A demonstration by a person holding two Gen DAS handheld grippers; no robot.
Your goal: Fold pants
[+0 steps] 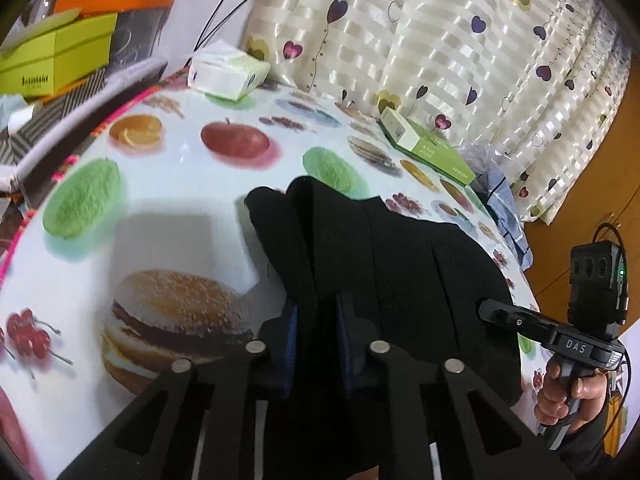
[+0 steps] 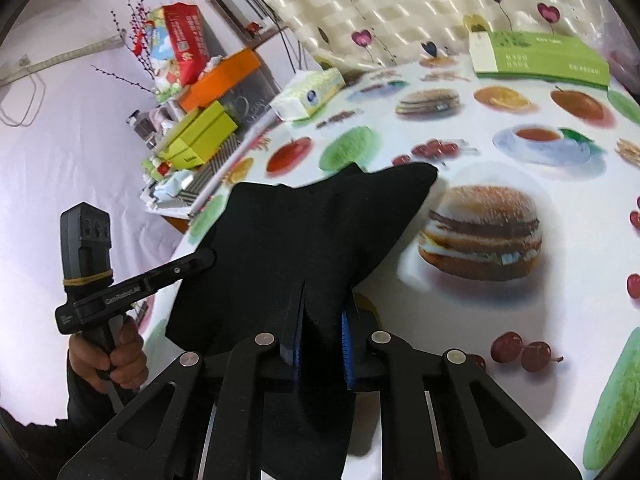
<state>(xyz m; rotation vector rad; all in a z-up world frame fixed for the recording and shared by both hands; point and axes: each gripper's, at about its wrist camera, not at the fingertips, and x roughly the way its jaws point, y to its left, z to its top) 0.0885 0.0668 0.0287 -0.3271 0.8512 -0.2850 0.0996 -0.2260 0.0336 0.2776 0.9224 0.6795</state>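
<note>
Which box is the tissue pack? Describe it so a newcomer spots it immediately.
Start at the round table under the glossy food-print cloth. At its far edge, by the heart-patterned cream curtain, lies the soft white-and-pale-green tissue pack. Unlike the flat, hard-edged green-and-white carton further along that edge, it is puffy and plastic-wrapped.

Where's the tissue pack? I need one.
In the left wrist view, the tissue pack sits at the table's far-left edge, between the curtain and stacked boxes.

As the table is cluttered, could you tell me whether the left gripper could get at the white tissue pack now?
Probably not yet: the left gripper is shut on the black pants. The fruit-print tablecloth toward the white tissue pack looks unobstructed.
</note>
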